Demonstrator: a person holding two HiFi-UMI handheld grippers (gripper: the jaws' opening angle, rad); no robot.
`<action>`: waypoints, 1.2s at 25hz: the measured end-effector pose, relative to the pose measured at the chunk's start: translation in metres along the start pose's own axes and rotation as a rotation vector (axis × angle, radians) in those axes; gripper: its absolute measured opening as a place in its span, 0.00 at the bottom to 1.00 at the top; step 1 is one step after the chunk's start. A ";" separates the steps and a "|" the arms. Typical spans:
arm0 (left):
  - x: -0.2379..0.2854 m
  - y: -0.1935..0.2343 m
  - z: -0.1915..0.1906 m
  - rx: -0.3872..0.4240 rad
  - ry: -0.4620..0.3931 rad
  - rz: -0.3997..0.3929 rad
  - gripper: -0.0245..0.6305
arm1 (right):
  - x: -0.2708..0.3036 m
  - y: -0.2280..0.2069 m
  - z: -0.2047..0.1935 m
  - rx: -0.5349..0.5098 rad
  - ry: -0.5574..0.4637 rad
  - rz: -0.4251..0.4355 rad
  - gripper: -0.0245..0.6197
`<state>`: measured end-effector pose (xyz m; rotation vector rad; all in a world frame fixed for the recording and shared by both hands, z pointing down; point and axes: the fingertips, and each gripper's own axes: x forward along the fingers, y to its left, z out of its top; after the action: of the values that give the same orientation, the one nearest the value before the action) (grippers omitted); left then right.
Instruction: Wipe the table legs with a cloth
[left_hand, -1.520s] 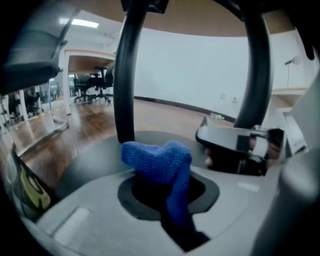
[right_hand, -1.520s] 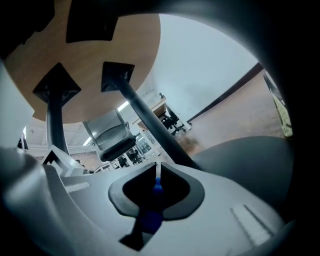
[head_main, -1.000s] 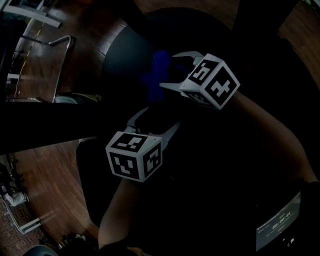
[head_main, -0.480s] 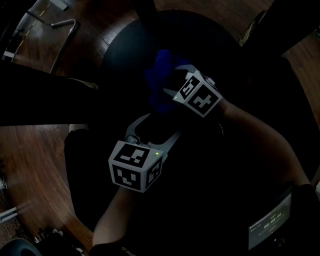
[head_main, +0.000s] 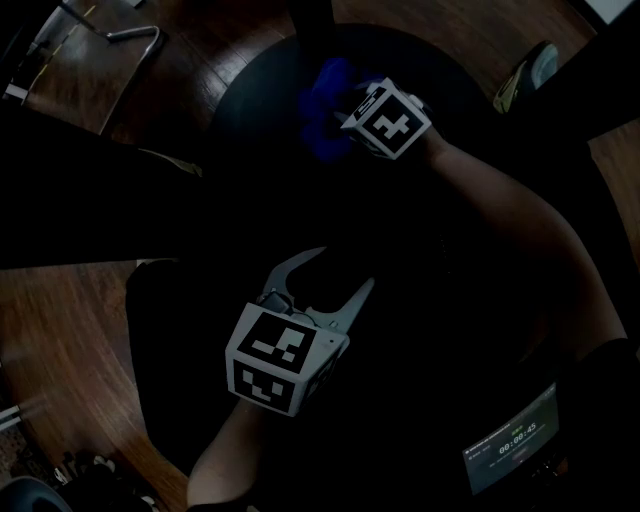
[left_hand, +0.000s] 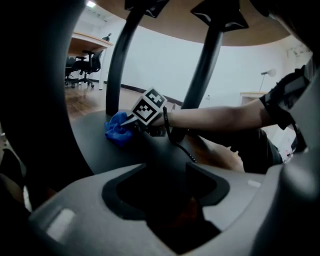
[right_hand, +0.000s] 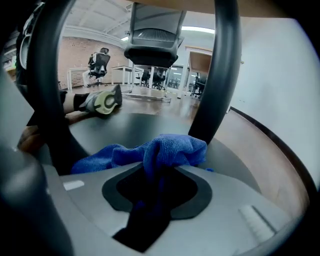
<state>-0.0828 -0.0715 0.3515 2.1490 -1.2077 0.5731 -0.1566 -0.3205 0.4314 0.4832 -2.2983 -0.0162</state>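
Your blue cloth lay bunched on the round base, beside a curved black leg, pinched in your right gripper.

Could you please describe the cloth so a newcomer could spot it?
Look beneath the table at its round black base plate. At the foot of a curved black leg sits a crumpled blue microfibre cloth, the only bright, soft thing there.

SITE: open-plan office | EVIDENCE: wheeled swivel chairs; long desks in rows; wood-plank floor; brick wall at rear; plain white walls
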 end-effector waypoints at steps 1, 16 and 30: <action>0.000 0.002 0.000 -0.021 -0.006 -0.004 0.41 | 0.006 -0.012 0.005 -0.002 0.005 -0.015 0.23; 0.009 -0.002 -0.005 -0.039 0.002 -0.012 0.37 | 0.004 0.079 0.033 -0.417 -0.063 0.196 0.21; -0.037 -0.041 -0.011 0.205 0.053 -0.110 0.37 | -0.088 0.206 -0.041 -0.602 -0.056 0.546 0.21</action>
<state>-0.0663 -0.0253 0.3250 2.3382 -1.0327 0.7283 -0.1419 -0.0936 0.4311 -0.4551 -2.2595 -0.4391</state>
